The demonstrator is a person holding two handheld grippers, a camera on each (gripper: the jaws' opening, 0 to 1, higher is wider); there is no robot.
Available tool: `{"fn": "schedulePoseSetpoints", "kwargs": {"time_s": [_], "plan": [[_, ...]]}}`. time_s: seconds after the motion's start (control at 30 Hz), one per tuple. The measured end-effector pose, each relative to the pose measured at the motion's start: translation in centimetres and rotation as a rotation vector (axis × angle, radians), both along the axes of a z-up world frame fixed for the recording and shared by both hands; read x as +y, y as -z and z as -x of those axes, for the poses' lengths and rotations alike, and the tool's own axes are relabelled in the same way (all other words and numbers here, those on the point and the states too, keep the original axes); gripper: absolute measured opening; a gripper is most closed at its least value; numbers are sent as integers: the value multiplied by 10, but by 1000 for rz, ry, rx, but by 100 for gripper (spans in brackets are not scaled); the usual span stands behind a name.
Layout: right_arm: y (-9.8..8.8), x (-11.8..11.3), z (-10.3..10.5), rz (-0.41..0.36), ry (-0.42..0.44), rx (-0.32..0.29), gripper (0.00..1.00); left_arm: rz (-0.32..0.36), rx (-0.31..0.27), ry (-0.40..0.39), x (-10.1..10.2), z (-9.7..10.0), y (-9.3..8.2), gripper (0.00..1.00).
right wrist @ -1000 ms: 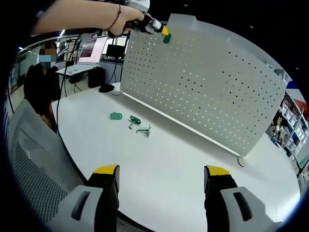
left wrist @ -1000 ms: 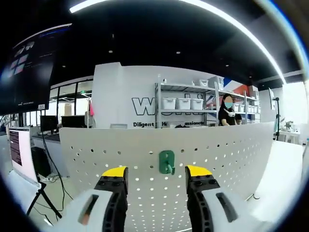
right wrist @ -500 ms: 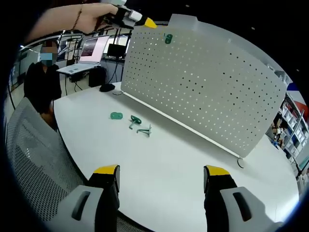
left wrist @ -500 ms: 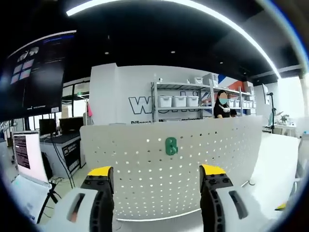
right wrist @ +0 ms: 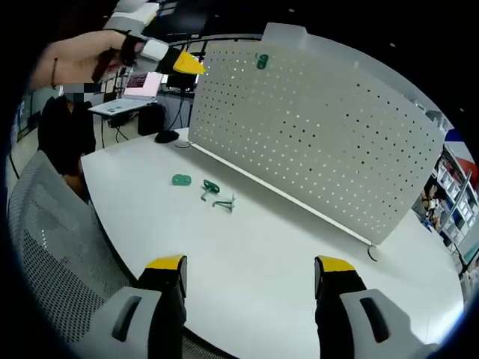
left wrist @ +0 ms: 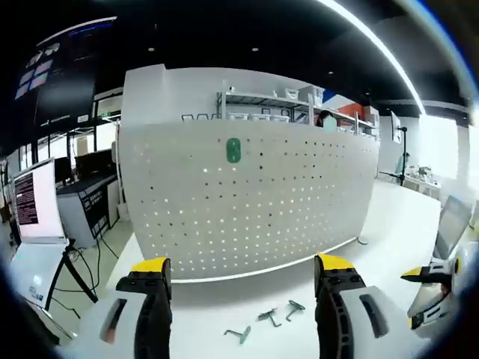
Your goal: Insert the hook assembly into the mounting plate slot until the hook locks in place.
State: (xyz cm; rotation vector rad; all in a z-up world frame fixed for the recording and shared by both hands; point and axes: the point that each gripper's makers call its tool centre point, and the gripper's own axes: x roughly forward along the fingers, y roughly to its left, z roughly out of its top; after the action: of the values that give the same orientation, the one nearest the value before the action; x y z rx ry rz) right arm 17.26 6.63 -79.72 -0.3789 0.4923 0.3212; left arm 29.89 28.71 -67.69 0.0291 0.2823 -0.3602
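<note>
- Jaws of the left gripper stand spread wide with nothing between them, yellow tips raised above the white table and facing the pegboard.
- Seen from the right gripper view, that same left gripper is held in a hand up in the air, just beside the pegboard's upper left corner and clear of it.
- Right gripper is likewise spread apart and empty, low over the near edge of the table; its yellow-tipped end enters the left gripper view at the right edge.
- Green hook assembly sits on the pegboard face close to its top edge, towards the left end; neither gripper touches it. In the right gripper view it shows as a small green piece near the upper left corner of the board.
- Pegboard stands upright along the far side of the table, white and full of small holes, its bottom edge resting on the tabletop.
- Loose green parts lie on the table in front of the board's left end, well apart from both grippers; one is a round disc, the others thin bent pieces.
- Mesh chair back sits at the table's near left edge.
- Behind, a monitor stands on a desk, metal shelving carries white bins, and a lit strip crosses the dark ceiling.
</note>
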Motion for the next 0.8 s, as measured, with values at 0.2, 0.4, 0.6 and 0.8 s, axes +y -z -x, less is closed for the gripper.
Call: {"fn": "schedulePoseSetpoints", "kwargs": {"time_s": [0.2, 0.4, 0.6, 0.8], "plan": [[0, 1, 0, -1, -3, 0, 66, -17, 75, 45, -1, 24, 25, 83], [1, 1, 1, -2, -7, 6, 66, -60, 152, 73, 6, 44, 49, 82], [3, 2, 1, 0, -10, 15, 65, -75, 245, 129, 5, 68, 74, 83], [6, 4, 3, 4, -18, 34, 65, -51, 328, 184, -2, 83, 89, 84]]}}
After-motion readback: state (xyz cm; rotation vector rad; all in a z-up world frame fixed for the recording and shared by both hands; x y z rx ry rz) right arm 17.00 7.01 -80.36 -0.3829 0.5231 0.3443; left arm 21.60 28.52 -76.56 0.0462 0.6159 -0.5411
